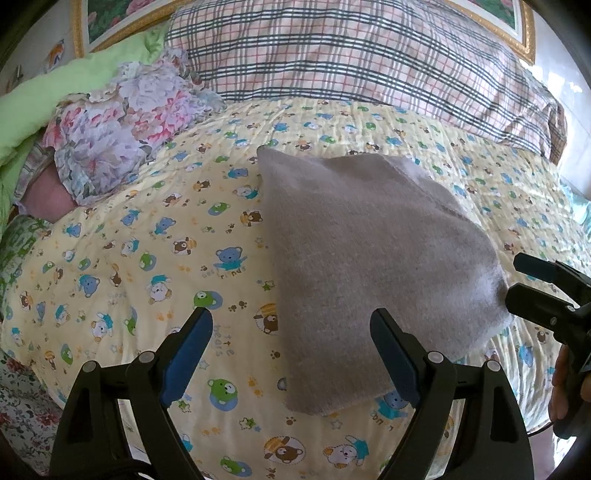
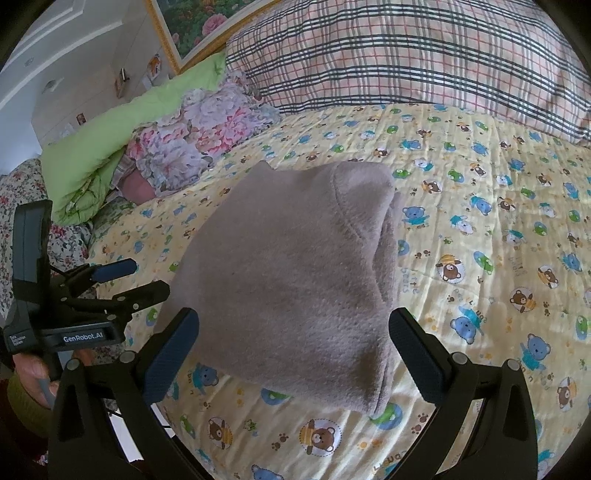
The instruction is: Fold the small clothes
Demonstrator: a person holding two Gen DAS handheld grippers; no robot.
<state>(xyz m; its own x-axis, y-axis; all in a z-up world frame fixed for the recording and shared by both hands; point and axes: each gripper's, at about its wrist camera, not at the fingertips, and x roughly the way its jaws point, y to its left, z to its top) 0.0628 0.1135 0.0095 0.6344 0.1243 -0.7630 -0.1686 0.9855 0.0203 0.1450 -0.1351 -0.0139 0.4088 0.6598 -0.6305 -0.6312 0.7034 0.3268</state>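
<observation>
A grey fleece garment (image 1: pixel 369 258) (image 2: pixel 295 277) lies folded into a thick, roughly square bundle on the yellow bear-print quilt (image 1: pixel 147 258) (image 2: pixel 480 240). My left gripper (image 1: pixel 291 317) stands open just in front of the bundle's near left edge, nothing between its blue pads. In the right wrist view the left gripper (image 2: pixel 149 275) sits beside the bundle's left side, apart from it. My right gripper (image 2: pixel 295 317) is open wide over the bundle's near edge, pads clear of the cloth. The left wrist view shows the right gripper (image 1: pixel 513 278) close to the bundle's right corner.
A plaid pillow (image 1: pixel 369 55) (image 2: pixel 424 55) lies across the back of the bed. A crumpled floral cloth (image 1: pixel 122 129) (image 2: pixel 192 140) and a green quilt (image 1: pixel 44 92) (image 2: pixel 110 129) are heaped at the back left. A gold-framed picture (image 2: pixel 195 26) hangs behind. A hand (image 2: pixel 33 373) holds the left gripper.
</observation>
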